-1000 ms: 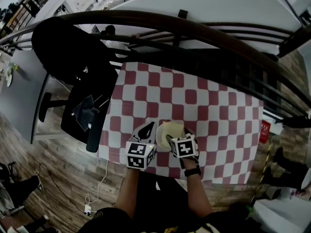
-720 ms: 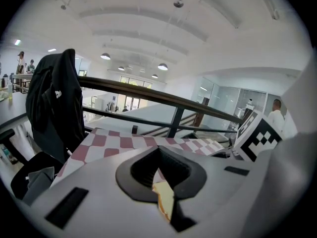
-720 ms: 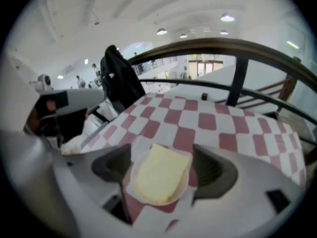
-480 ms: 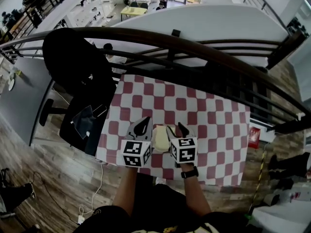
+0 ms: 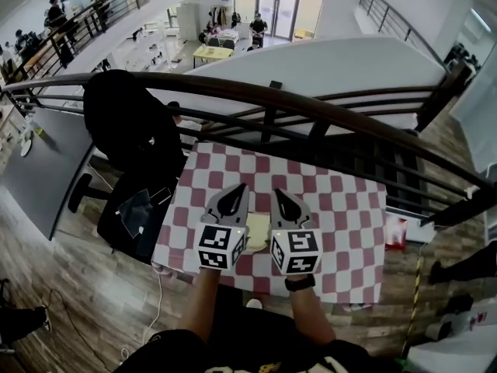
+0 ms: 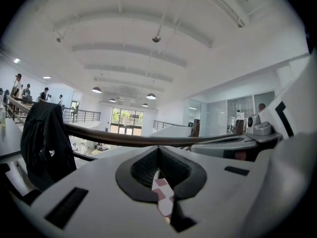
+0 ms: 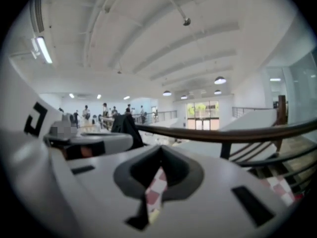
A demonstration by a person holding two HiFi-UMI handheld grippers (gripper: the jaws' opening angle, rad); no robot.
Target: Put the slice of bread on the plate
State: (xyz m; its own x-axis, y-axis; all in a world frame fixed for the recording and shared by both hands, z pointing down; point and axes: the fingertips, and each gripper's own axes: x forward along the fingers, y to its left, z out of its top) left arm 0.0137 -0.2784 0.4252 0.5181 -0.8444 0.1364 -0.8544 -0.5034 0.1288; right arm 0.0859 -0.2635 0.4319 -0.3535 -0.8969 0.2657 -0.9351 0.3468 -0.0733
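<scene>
Nearest, at 6 o'clock in the head view, the person's arms are seen reaching over the near edge of the table (image 5: 345, 208). The left gripper (image 5: 232, 196) and the right gripper (image 5: 280, 200) are held up side by side above the red and white cloth. Both are squeezed shut. Nothing is held in either one; only a thin strip of cloth is seen past each pair of jaws.

Between the two grippers and below them, a pale patch is seen on the cloth. It is taken to be the slice of bread (image 5: 258, 230) lying on the plate (image 5: 251, 246), but the two cannot be told apart from up here. So the job is judged to be done. Only a check is called for next, and a soft push if the bread hangs over the rim.

Lots of bare cloth is left at 3 o'clock. The left table edge is close at 9 o'clock, with a black chair (image 5: 128, 138) just past it. At 12 o'clock the far edge is met by a dark railing (image 5: 311, 103), so little room is left there.
</scene>
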